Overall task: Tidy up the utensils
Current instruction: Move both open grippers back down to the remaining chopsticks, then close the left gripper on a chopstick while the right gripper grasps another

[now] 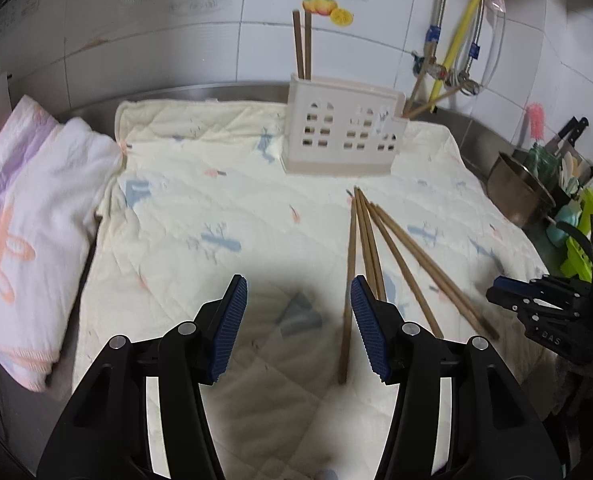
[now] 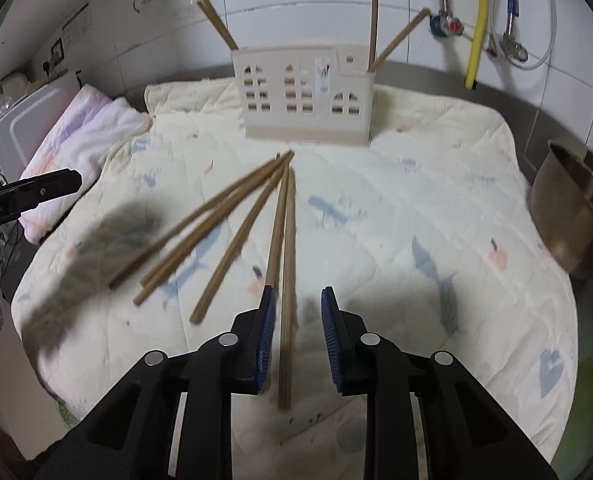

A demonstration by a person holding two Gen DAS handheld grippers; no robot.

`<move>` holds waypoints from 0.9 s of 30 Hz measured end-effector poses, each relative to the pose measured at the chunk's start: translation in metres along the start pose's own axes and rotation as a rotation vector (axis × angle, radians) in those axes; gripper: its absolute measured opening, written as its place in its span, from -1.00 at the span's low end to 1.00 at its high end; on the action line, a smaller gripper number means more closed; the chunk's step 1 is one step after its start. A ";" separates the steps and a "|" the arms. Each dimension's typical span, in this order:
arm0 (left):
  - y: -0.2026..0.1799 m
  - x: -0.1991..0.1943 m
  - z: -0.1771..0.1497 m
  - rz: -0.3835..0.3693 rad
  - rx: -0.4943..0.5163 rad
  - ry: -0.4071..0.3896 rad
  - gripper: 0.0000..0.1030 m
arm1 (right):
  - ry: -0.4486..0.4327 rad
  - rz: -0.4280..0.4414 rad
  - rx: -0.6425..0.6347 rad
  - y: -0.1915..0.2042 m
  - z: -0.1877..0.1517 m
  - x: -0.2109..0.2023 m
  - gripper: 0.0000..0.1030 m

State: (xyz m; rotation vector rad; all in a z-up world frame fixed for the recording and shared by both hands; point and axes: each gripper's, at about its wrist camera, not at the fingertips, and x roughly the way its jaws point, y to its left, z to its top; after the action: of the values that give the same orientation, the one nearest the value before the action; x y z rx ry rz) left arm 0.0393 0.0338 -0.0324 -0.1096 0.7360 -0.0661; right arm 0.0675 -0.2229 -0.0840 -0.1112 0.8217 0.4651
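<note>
Several brown chopsticks (image 1: 396, 256) (image 2: 224, 220) lie fanned out on a cream quilted cloth (image 1: 216, 184). Behind them stands a beige perforated utensil holder (image 1: 340, 136) (image 2: 304, 96) with a pair of chopsticks (image 1: 300, 44) upright at its left end and two more (image 2: 373, 20) at its right end. My left gripper (image 1: 298, 284) hovers open over the cloth; one chopstick lies just inside its right pad. My right gripper (image 2: 299, 292) is open with a pair of chopsticks (image 2: 286, 280) lying between its pads, untouched. Each gripper shows at the edge of the other's view (image 1: 512, 296) (image 2: 56, 184).
A folded pink-and-white towel (image 1: 24, 220) lies left of the cloth, with a plastic box (image 2: 28, 120) behind it. A metal pot (image 2: 572, 216) stands at the right edge, next to knives and a green rack (image 1: 576, 240). Pipes and a yellow hose (image 1: 464, 28) run down the tiled wall.
</note>
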 end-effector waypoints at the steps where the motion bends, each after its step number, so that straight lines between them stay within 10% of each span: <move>1: 0.000 0.001 -0.003 0.000 0.003 0.006 0.05 | 0.005 0.001 0.001 0.000 -0.002 0.001 -0.61; 27: -0.031 0.050 -0.037 -0.101 0.072 0.164 -0.55 | 0.065 0.010 0.007 0.003 -0.023 0.023 -0.86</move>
State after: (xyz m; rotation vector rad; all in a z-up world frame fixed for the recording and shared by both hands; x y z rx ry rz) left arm 0.0505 -0.0051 -0.0886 -0.0726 0.8905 -0.1996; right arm 0.0640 -0.2183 -0.1158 -0.1163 0.8875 0.4698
